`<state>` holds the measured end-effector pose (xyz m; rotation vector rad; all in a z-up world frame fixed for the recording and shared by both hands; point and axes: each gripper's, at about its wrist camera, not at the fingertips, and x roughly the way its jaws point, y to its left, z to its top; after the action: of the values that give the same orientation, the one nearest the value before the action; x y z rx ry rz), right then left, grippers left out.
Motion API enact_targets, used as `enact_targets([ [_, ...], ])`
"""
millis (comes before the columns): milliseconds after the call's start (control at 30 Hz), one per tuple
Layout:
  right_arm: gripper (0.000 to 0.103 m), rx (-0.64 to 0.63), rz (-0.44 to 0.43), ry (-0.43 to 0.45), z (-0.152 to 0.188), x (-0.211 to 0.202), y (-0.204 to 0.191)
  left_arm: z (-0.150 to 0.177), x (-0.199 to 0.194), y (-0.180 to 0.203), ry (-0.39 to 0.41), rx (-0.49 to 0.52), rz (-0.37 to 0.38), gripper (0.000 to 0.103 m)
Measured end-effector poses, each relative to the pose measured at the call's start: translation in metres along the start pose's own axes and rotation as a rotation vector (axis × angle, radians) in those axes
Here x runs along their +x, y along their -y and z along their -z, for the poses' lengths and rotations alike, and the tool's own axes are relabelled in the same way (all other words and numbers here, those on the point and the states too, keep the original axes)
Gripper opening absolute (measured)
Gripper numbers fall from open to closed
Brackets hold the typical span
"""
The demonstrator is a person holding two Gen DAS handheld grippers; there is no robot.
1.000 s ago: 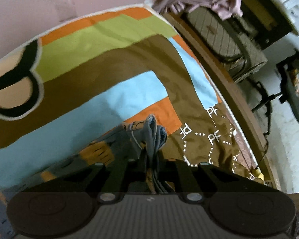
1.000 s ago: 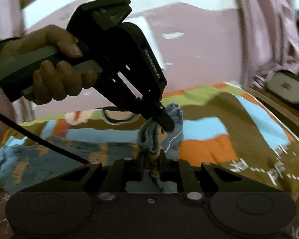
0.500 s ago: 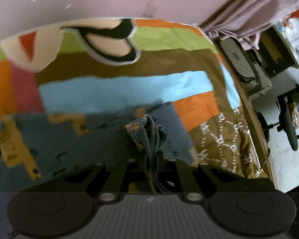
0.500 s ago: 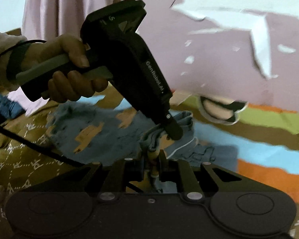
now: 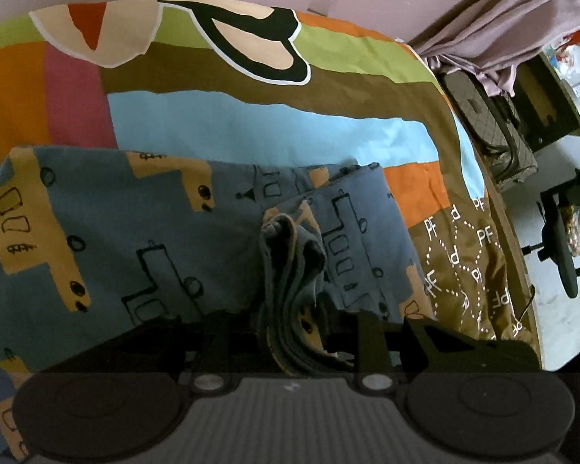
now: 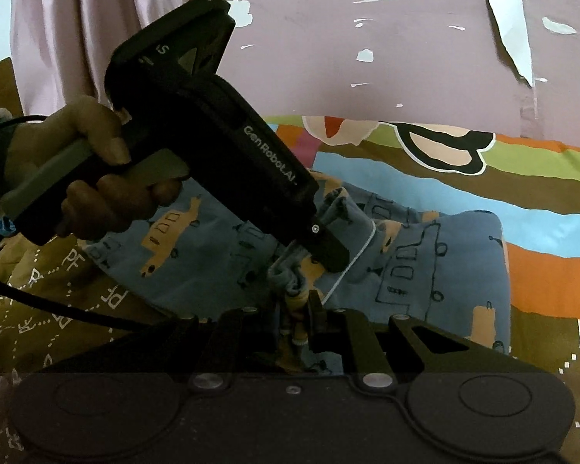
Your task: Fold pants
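1. A pair of blue pants (image 5: 143, 239) printed with tan blocks and black line drawings lies spread across a bed, over a bedspread (image 5: 251, 123) of blue, brown, green and orange bands.

2. In the left wrist view, the pants cover the lower left and centre of the bedspread, and one layer is folded over another towards the right.

3. The left claw (image 5: 290, 332) sits low over the pants, with a bunched ridge of the fabric standing up between its two fingers. Its jaws have just been opening, and gaps show on both sides of the bunch, so the fabric sits between them without being pinched.

4. In the right wrist view, the right claw (image 6: 295, 324) is closed tightly on a gathered edge of the pants, with blue and tan cloth squeezed between the fingers.

5. Just beyond it in the same view, the left claw (image 6: 328, 253) points down onto the same gathered part of the pants, its tip touching the fabric. A hand (image 6: 92, 178) grips its grey handle at the left, and a black cable runs away below it.

6. Behind the bed is a pink wall (image 6: 367, 58) with peeling white patches.

7. To the right of the bed, in the left wrist view, stand a dark chair (image 5: 564, 247) and draped pink cloth (image 5: 522, 27).
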<state>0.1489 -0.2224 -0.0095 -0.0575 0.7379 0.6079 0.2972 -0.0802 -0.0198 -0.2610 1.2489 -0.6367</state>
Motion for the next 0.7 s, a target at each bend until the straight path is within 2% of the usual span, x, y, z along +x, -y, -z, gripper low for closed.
enact_targets([
  [33, 0.014, -0.004, 0.004, 0.003, 0.000, 0.000, -0.001, 0.000, 0.001, 0.000, 0.002, -0.003, -0.005, 0.025],
  [67, 0.014, -0.011, 0.009, 0.005, 0.000, 0.000, -0.001, 0.000, 0.001, 0.000, 0.005, -0.007, -0.008, 0.018],
  [167, 0.014, -0.017, 0.018, 0.009, 0.001, 0.000, -0.002, 0.001, 0.000, -0.001, 0.015, -0.028, -0.003, 0.012],
  [467, 0.014, -0.069, 0.016, 0.017, 0.000, -0.005, -0.014, 0.007, -0.013, -0.001, 0.015, -0.024, -0.009, 0.010],
  [700, 0.014, -0.129, -0.043, 0.030, -0.014, -0.002, -0.038, 0.020, -0.044, -0.021, 0.044, -0.031, -0.005, 0.010],
])
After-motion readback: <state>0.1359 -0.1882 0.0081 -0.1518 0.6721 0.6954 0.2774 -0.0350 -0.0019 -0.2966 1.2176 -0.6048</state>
